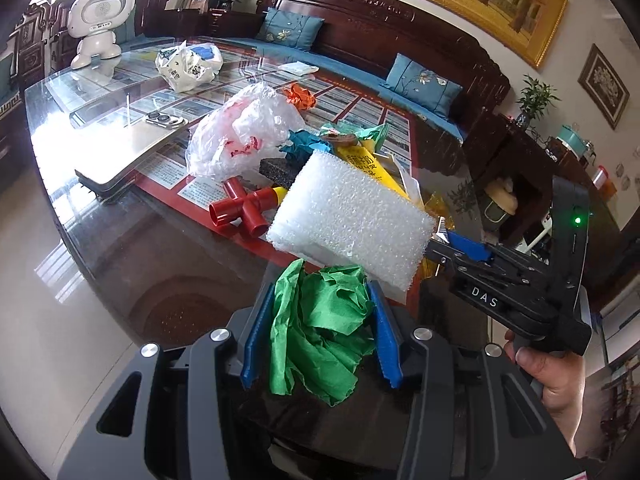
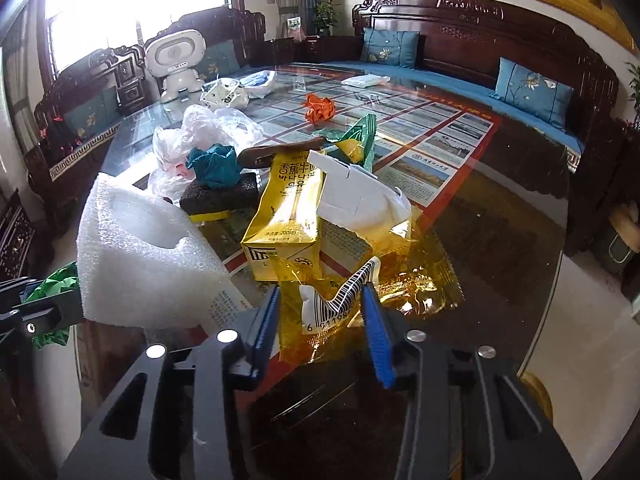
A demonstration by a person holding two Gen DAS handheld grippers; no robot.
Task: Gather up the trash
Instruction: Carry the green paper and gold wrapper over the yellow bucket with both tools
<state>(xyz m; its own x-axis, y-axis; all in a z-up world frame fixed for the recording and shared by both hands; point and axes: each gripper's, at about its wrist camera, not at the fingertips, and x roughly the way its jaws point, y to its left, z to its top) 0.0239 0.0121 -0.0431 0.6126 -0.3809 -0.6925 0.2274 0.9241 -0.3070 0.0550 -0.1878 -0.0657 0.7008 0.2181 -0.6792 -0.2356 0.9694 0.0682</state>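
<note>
My left gripper [image 1: 322, 320] is shut on a crumpled green paper [image 1: 320, 332], held above the glass table's near edge. A white foam block [image 1: 352, 224] lies just beyond it; it also shows in the right wrist view [image 2: 140, 256]. My right gripper [image 2: 320, 320] is open, its blue fingers [image 2: 376, 332] on either side of a yellow cellophane wrapper with a barcode [image 2: 340, 304]. In the left wrist view it [image 1: 444, 236] sits right of the foam. The trash pile holds a yellow carton [image 2: 288, 216], white card [image 2: 360, 196], teal paper [image 2: 216, 164] and orange paper [image 2: 320, 107].
A glass table [image 2: 500, 184] carries a clear plastic bag [image 1: 244, 132], a red pipe cross [image 1: 244, 212], a black sponge [image 2: 220, 196], a tablet and phone [image 1: 132, 136], a white bag [image 1: 188, 66] and a white robot toy [image 1: 100, 24]. Wooden sofas surround it.
</note>
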